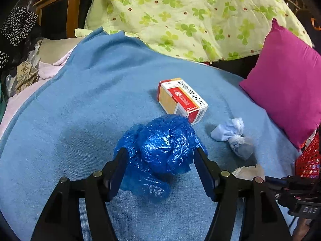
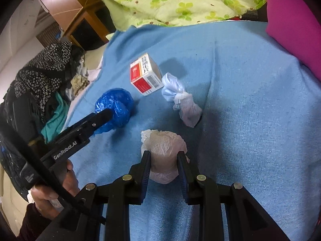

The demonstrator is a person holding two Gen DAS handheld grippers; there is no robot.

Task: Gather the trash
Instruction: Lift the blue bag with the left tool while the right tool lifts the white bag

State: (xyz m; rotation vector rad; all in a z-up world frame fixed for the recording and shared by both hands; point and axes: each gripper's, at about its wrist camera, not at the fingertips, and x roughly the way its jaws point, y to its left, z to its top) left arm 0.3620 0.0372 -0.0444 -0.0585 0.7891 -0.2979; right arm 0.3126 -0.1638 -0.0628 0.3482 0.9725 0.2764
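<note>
L gripper (image 1: 160, 152) sits w/ its fingers touching both sides of the crumpled blue plastic bag (image 1: 166, 142), which lies mid blue blanket (image 1: 80, 110), just in front of the red/white box (image 1: 182, 100). R gripper (image 2: 164, 160) is clamped narrow on the pale plastic wad (image 2: 164, 152), nearer the camera on the same blanket. Tied white-blue bundle (image 2: 180, 100) lies beside the box, pink pillow (image 1: 289, 92) at the right edge.

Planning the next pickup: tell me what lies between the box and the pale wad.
The knotted white bundle lies between box and wad, seen in the right wrist view.
</note>
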